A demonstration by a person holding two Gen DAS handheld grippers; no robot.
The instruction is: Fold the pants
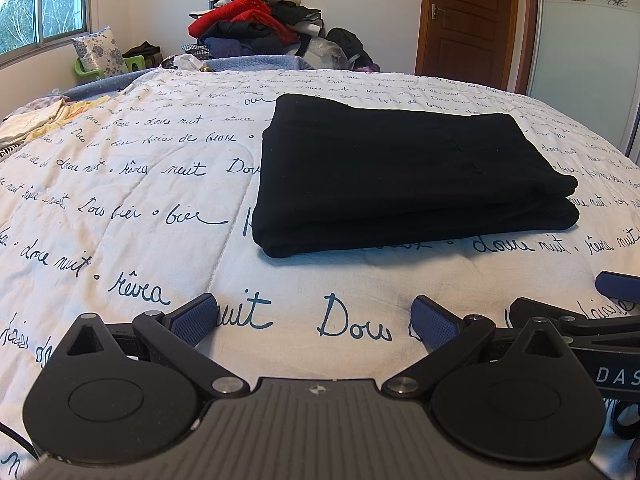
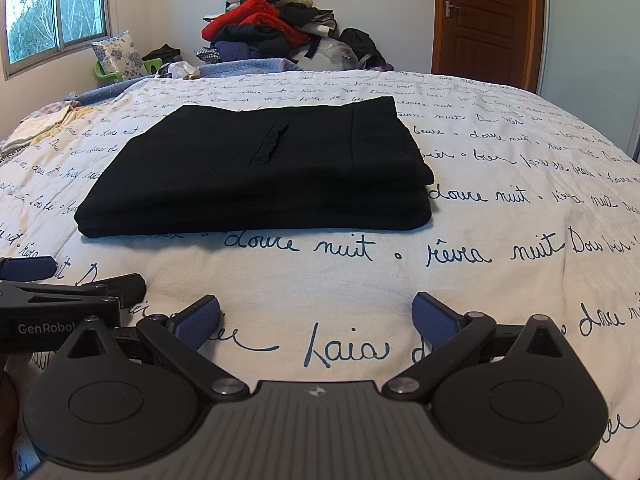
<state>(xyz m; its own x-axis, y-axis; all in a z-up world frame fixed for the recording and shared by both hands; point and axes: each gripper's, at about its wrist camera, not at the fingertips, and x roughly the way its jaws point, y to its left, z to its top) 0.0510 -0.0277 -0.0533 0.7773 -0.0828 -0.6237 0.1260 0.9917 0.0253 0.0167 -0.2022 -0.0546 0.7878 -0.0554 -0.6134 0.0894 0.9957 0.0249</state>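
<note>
The black pants [image 1: 404, 176] lie folded into a flat rectangular stack on the white quilt [image 1: 160, 216] with blue handwriting; they also show in the right wrist view [image 2: 260, 172], with a pocket slit on top. My left gripper [image 1: 316, 316] is open and empty, low over the quilt, in front of the pants and apart from them. My right gripper [image 2: 316, 316] is open and empty too, in front of the stack. Each gripper shows at the edge of the other's view: the right gripper [image 1: 576, 312] and the left gripper [image 2: 68, 292].
A pile of dark and red clothes [image 1: 256, 20] sits beyond the bed's far end. A floral pillow [image 1: 100, 52] and green stool are at the far left under a window. A wooden door [image 1: 468, 16] stands at the back right. Light cloths [image 1: 44, 116] lie on the bed's left edge.
</note>
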